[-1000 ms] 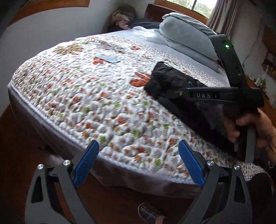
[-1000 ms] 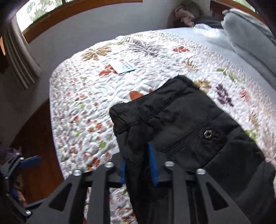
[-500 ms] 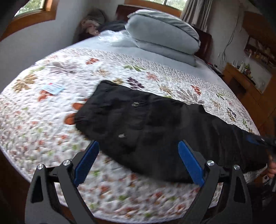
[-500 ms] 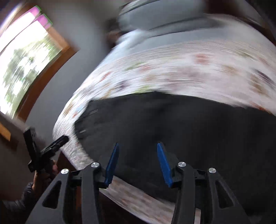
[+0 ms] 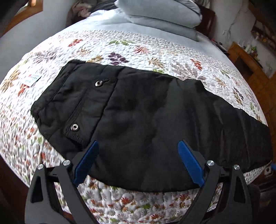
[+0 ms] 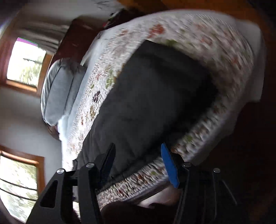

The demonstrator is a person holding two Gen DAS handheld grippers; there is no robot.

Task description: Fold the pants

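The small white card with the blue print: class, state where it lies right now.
In the left wrist view the white card lies flat on the floral quilt at far left, just beyond the waistband end of the black pants, apart from them.

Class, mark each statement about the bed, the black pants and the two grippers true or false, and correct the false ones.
1. The black pants lie spread on the floral quilt. True.
2. The left gripper is clamped on the pants. False: it is open, holding nothing.
3. Two metal snaps show on the pants. True.
4. The right gripper is shut. False: it is open.
5. The pillows are red. False: grey-blue.
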